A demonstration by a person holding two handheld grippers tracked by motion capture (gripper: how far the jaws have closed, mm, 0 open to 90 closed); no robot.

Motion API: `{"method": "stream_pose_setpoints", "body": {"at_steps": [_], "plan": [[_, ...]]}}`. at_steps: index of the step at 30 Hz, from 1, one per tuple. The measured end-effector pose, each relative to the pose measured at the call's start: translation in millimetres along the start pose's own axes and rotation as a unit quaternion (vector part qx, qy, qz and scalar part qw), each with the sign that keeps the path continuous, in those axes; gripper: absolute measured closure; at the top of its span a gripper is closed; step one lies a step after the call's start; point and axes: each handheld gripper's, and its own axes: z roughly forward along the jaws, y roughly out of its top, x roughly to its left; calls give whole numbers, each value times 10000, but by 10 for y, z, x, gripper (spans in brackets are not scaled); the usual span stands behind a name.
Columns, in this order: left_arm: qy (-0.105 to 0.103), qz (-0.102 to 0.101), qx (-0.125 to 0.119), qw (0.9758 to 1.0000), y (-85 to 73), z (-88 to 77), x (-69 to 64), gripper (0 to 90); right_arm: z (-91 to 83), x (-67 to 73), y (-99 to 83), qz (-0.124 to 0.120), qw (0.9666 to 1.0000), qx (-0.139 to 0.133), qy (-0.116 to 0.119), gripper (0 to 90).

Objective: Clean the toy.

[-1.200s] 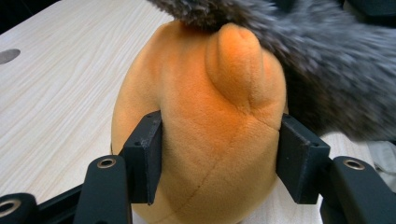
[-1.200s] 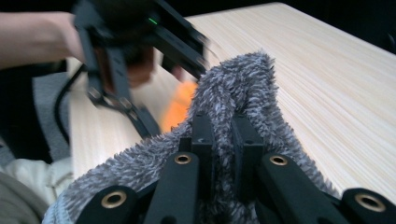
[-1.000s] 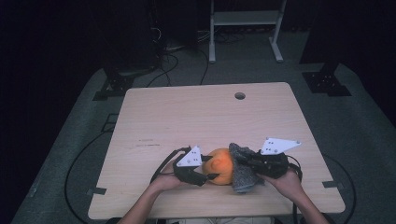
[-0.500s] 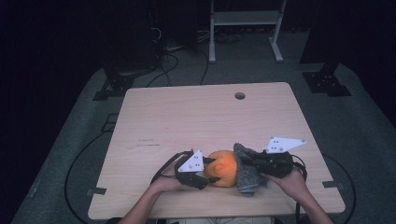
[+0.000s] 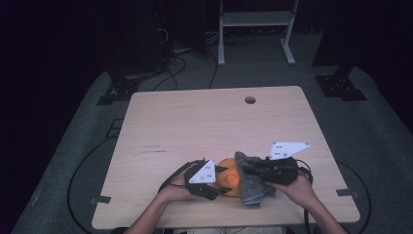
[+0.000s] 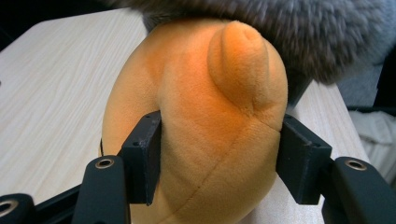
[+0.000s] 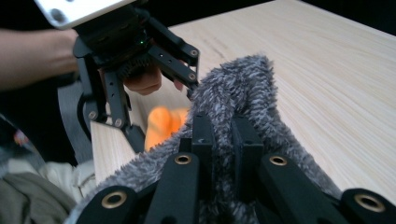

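High view shows the work gathered at the near edge of the desk [image 5: 204, 122], where a person's two hands meet over an orange plush toy [image 5: 229, 176] with a grey fuzzy cloth [image 5: 251, 187] draped on its right side. Left tongs [image 5: 214, 183] come in from the left; in the left gripper view their pads [image 6: 144, 156] press into both flanks of the soft orange body [image 6: 205, 130], denting the plush, so the toy is clamped and kept from sliding on the smooth wood. Right tongs [image 5: 248, 170] are pinched tight on a fold of the grey cloth [image 7: 243, 93]; the right gripper view shows the two pads nearly together with the pile bunched between them and a peak of fabric standing above. One tool steadying the toy while the other grips the cloth suggests, as a judgement, that the cloth is being drawn over or off the toy, which needs an anchor because plush is light and would follow the pull.
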Motion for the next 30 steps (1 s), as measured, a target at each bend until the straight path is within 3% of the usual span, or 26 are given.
{"method": "stream_pose_setpoints", "body": {"at_steps": [2,5,12,14,16,18,19,23,27,29,30], "plan": [[0,22,9,10000,-14,-5,2,388,100,9,37,-102,9998,184,-9,817],[-5,-48,-63,10000,-32,-13,12,389,104,-70,-10,43,9999,157,-22,817],[-45,-86,-109,9999,-48,-3,29,379,-122,-227,-287,422,9979,120,-468,816],[-38,-100,-122,9999,-47,8,32,376,-148,-227,-307,469,9977,58,-486,815],[-39,-118,-130,9998,-47,16,42,374,-177,-160,-301,481,9981,-216,-321,816],[-49,-109,-119,9999,-52,13,52,374,-127,-85,-270,218,9988,-102,-422,816],[-34,-146,-122,9998,-58,4,52,374,-109,-91,-273,211,9988,-96,-420,817],[-8,-252,-146,9996,-95,-35,93,373,-149,-207,-374,482,9976,-121,-473,817],[-48,-430,-206,9989,-126,-48,140,372,-223,-219,-511,634,9961,-42,-611,817],[-66,-458,-237,9986,-131,-42,143,372,-257,-214,-529,720,9955,-156,-591,817],[-60,-428,-223,9988,-126,-37,135,372,-255,-174,-472,644,9961,-253,-553,817]]}}
